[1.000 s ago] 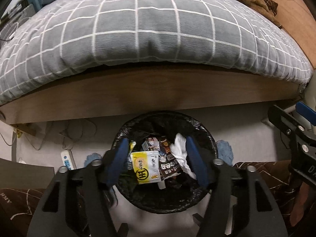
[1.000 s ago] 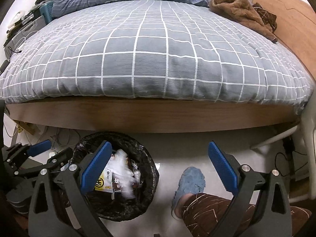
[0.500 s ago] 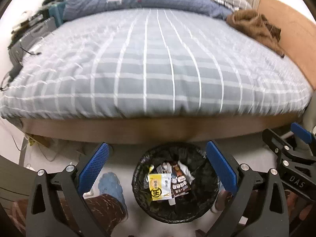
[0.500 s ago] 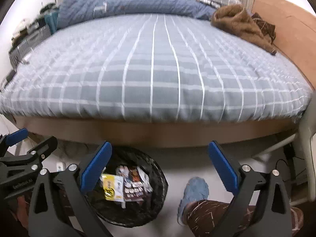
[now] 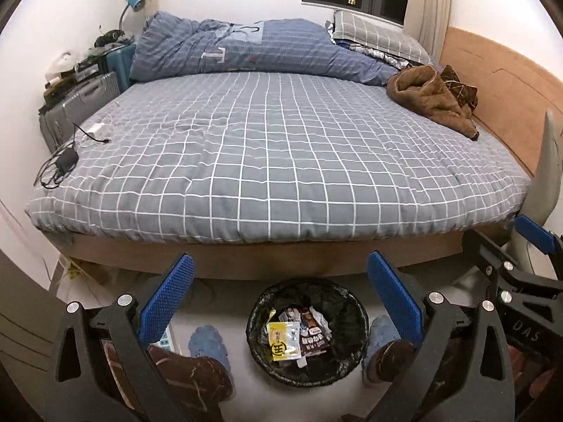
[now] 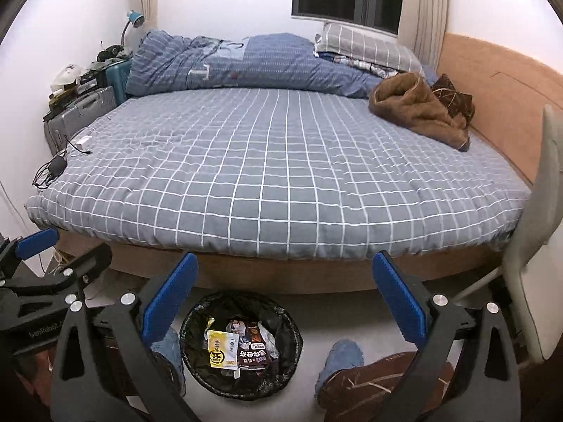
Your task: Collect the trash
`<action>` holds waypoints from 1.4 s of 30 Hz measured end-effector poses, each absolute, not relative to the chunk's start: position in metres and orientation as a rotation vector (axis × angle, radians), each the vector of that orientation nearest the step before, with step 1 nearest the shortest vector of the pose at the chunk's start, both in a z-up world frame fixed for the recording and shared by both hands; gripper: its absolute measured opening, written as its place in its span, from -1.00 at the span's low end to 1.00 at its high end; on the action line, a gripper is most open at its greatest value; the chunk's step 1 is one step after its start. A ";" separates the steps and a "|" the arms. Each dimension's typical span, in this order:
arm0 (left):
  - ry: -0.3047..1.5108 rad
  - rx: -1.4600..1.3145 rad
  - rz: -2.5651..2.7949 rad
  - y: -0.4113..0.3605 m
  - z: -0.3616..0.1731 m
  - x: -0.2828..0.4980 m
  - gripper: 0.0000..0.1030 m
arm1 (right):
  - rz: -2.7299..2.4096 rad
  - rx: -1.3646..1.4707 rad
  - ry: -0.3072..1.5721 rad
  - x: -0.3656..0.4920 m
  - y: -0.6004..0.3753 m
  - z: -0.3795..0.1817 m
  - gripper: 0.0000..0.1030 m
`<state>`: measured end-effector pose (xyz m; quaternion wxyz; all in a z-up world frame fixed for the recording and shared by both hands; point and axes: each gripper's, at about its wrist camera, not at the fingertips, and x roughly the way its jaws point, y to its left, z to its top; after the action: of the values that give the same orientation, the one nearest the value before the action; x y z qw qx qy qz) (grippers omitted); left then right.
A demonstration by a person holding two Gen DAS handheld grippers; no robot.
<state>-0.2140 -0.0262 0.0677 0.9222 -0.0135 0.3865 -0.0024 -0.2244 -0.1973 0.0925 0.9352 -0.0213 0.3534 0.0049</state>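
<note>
A round bin with a black liner [image 5: 346, 358] stands on the floor in front of the bed; it also shows in the right wrist view [image 6: 292, 358]. Inside lie a yellow wrapper [image 5: 282, 340], a dark brown wrapper [image 5: 314, 337] and crumpled white paper. My left gripper [image 5: 279, 293] is open and empty, held high above the bin. My right gripper [image 6: 285, 288] is open and empty, above and a little right of the bin. Each gripper shows at the edge of the other's view.
A wide bed with a grey checked cover [image 5: 281, 161] fills the middle. A brown garment [image 5: 429, 98] lies at its right, a charger and cables [image 5: 67, 161] at its left. Suitcases [image 5: 81, 105] stand at the left. The person's blue slippers [image 6: 339, 358] flank the bin. A white chair [image 6: 538, 239] stands right.
The left gripper opened and both grippers rose and tilted up from the bin. The bin now looks smaller and the whole bed and room have come into view.
</note>
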 end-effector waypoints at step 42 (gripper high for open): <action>0.792 0.034 0.017 -0.027 0.064 -0.225 0.89 | 0.006 -0.024 0.760 -0.229 -0.213 0.077 0.85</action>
<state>-0.2247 -0.0271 0.0642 0.9225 0.0166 0.3856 0.0085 -0.2295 -0.2127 0.0773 0.9286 -0.0116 0.3709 0.0031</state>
